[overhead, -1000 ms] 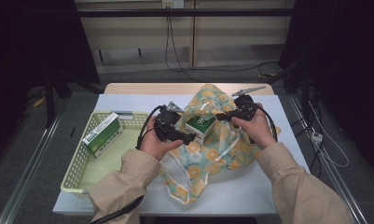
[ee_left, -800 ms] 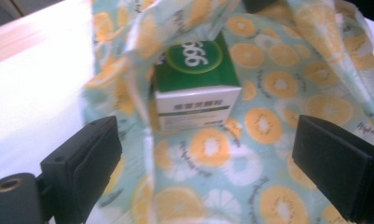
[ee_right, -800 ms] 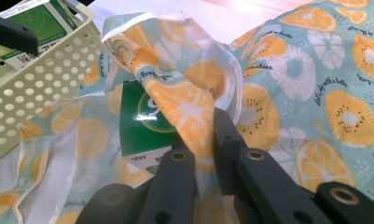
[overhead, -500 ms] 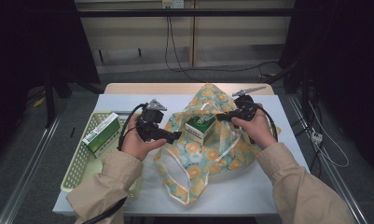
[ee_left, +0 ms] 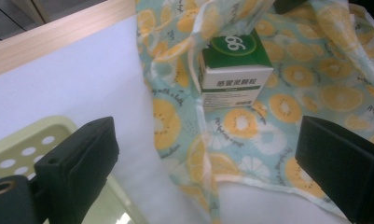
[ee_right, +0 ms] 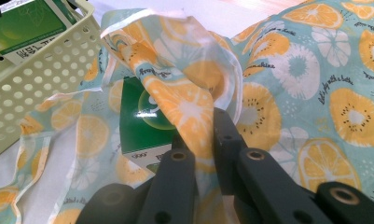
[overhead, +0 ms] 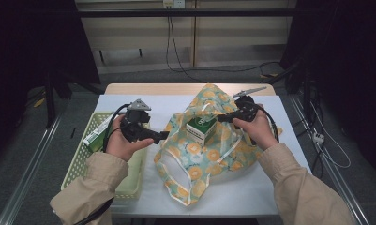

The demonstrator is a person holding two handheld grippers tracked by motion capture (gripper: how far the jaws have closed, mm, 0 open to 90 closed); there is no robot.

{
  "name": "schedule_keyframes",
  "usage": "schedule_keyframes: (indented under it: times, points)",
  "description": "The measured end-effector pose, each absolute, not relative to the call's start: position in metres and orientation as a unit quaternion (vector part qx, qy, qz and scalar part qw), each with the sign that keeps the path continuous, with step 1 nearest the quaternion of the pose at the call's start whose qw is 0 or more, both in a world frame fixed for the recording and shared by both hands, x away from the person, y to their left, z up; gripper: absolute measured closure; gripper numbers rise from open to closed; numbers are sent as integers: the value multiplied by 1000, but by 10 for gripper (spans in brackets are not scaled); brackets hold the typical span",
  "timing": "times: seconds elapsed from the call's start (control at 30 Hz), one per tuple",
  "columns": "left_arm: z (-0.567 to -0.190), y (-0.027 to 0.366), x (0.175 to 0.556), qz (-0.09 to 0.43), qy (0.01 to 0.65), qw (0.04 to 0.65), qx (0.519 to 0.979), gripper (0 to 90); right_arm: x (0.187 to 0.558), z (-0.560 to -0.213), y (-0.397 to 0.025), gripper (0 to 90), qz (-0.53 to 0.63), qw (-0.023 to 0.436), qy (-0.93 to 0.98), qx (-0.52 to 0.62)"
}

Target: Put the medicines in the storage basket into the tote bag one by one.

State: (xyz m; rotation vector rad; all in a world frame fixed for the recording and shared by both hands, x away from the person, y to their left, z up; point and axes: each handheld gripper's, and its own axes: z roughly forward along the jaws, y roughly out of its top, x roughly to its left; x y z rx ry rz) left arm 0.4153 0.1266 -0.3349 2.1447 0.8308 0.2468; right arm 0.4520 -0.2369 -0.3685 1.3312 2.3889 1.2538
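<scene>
While your right gripper [overhead: 223, 118] clamps fabric, entries run thus. Right gripper: jaws closed tight on fold of fruit-print cloth bag [ee_right: 184, 88], pinching upper edge beside green-and-white box [overhead: 200, 130]. Left gripper [overhead: 163, 136]: jaws spread wide, holding nothing, touching nothing; poised over table [overhead: 143, 187] between perforated basket [overhead: 78, 159] and bag. Box: upright on bag cloth, lifted fold just above it. Second green box [overhead: 97, 133]: lying inside basket, well apart from your left gripper's jaws.
</scene>
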Motion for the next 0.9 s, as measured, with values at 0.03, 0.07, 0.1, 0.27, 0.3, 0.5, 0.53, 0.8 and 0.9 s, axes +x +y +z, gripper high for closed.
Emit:
schedule_keyframes:
  times: [0.03,0.07,0.1,0.27,0.3,0.5,0.53,0.8,0.9]
  points:
    - [-335,129,415,97,331,402,848,55,452,-368,-237,873,416,66,792,442]
    - [-335,131,415,97,332,402,848,55,452,-368,-237,873,416,67,792,442]
    - [-334,134,415,99,333,401,848,55,452,-368,-238,873,415,66,792,443]
    - [-333,146,415,100,337,402,845,55,451,-368,-237,873,416,68,792,442]
    - [-334,148,415,99,342,403,843,55,451,-368,-237,873,417,67,792,442]
    - [-334,165,417,104,342,399,844,55,451,-369,-238,873,416,67,791,443]
    - [-335,168,417,106,344,399,843,57,451,-369,-238,873,416,67,791,444]
    - [-338,190,419,121,361,389,839,62,451,-369,-236,873,418,67,791,442]
    - [-338,198,419,127,367,387,836,65,451,-369,-237,873,417,67,791,443]
